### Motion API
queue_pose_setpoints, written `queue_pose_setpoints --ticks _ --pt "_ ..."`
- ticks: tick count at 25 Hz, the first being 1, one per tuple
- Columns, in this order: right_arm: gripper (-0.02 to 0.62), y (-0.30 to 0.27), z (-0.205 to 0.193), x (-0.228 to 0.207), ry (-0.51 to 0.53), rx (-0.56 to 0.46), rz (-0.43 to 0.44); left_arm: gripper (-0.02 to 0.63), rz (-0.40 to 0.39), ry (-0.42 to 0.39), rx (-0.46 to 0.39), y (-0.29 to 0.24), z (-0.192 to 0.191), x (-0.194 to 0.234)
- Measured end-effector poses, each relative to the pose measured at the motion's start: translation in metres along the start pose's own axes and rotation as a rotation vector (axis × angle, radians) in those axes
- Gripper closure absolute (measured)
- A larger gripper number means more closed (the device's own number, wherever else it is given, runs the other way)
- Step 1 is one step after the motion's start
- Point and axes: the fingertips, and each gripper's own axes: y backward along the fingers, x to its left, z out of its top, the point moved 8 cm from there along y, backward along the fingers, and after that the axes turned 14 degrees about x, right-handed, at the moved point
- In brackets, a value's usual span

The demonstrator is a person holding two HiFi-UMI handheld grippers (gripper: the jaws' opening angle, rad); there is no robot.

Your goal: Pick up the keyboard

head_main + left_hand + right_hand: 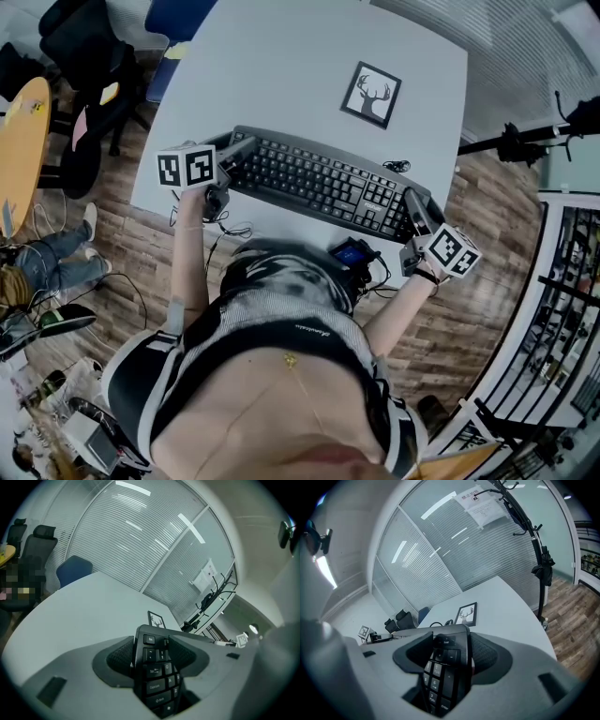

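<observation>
Head view shows the black keyboard (319, 183) stretched along the near edge of the pale surface (281, 66), gripped at both ends. The left hand-held gripper (239, 150) is clamped on the keyboard's left end, and the right hand-held gripper (412, 208) on its right end, near the surface's near right corner. Whether the keyboard rests on the surface or hangs just above it cannot be told.

Left gripper view has the Esc end of the keyboard (154, 677) wedged between the jaws of the left hand-held gripper (152, 656), both textured pads pressing on it. Right gripper view shows the number-pad end (440, 667) held the same way by the right hand-held gripper (450, 656).

A framed deer picture (371, 94) lies farther back on the surface, apart from the keyboard.
</observation>
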Motion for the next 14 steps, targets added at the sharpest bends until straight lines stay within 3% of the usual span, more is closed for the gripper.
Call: queue_pose_setpoints --ticks 14 --pt "0.35 -0.0006 0.0005 0.0002 0.0 0.008 -0.002 0.39 -0.002 0.003 0.008 -0.0014 0.0001 0.0009"
